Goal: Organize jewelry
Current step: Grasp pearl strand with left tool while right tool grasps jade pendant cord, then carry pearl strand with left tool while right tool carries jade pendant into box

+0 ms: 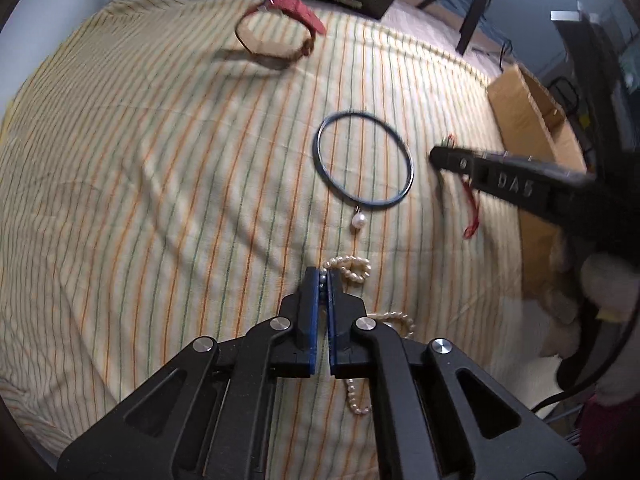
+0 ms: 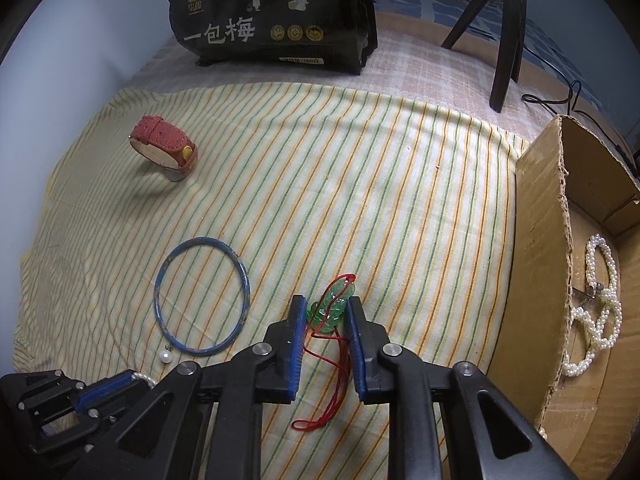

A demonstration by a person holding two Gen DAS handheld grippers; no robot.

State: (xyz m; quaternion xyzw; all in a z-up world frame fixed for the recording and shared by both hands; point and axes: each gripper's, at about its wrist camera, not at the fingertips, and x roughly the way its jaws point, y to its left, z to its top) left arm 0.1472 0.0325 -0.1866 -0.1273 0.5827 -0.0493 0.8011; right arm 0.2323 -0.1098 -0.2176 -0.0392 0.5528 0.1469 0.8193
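My left gripper [image 1: 323, 278] is shut on a cream pearl strand [image 1: 352, 268] that trails on the striped cloth; it also shows at the lower left of the right wrist view [image 2: 104, 390]. My right gripper [image 2: 325, 306] is open around a green jade pendant [image 2: 330, 308] on a red cord [image 2: 320, 384], its fingers on either side of the pendant. In the left wrist view the right gripper [image 1: 442, 156] comes in from the right over the red cord [image 1: 472, 216]. A blue bangle [image 2: 202, 296] with a pearl drop [image 2: 165, 356] lies between them. A red watch [image 2: 166, 148] lies far left.
An open cardboard box [image 2: 536, 264] at the right edge of the cloth holds a pearl necklace [image 2: 598, 304]. A black printed bag [image 2: 272, 12] stands at the back. Dark tripod legs [image 2: 506, 40] stand at the back right. The striped cloth [image 2: 360, 200] covers the surface.
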